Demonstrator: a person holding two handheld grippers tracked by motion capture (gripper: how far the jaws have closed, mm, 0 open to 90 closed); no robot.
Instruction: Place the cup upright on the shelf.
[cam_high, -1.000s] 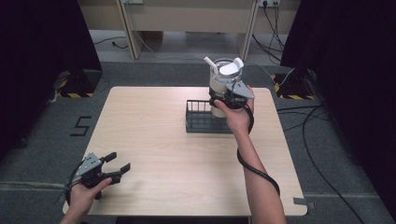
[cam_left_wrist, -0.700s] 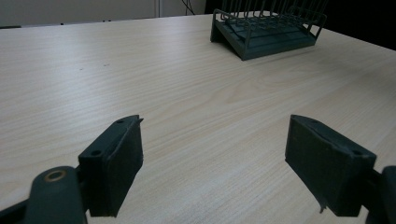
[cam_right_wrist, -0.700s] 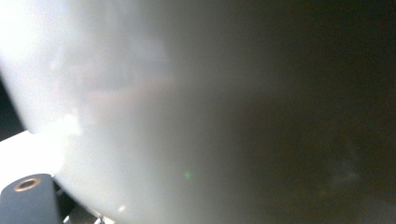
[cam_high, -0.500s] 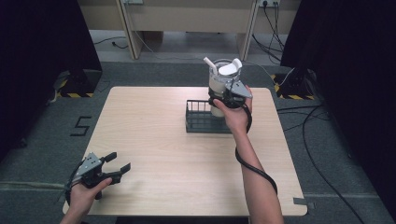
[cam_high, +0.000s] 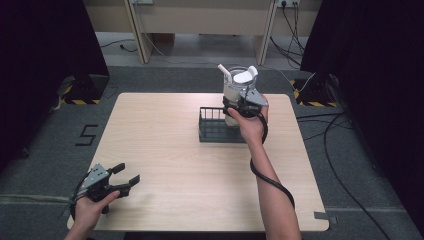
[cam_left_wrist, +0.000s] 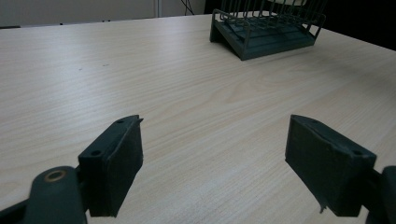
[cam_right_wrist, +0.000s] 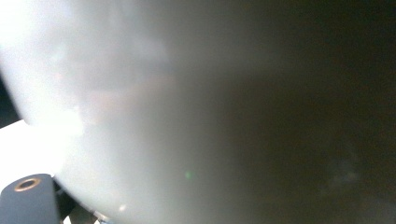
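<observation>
We see the right gripper (cam_high: 239, 106) clamped on a white cup w/ lid and straw (cam_high: 236, 84), held upright over the dark wire rack (cam_high: 212, 131) at about 1 o'clock on the table (cam_high: 175, 150). Left gripper (cam_high: 126, 180) at approx 7 o'clock, jaws wide apart, nothing between them.

A pale wooden table (cam_high: 165, 145) stood on grey carpet (cam_high: 350, 165). Black curtains (cam_high: 45, 60) hung at 10 and 2 o'clock. A light wooden desk (cam_high: 200, 15) stood at 12, cables (cam_high: 335, 130) trailing at 3.
</observation>
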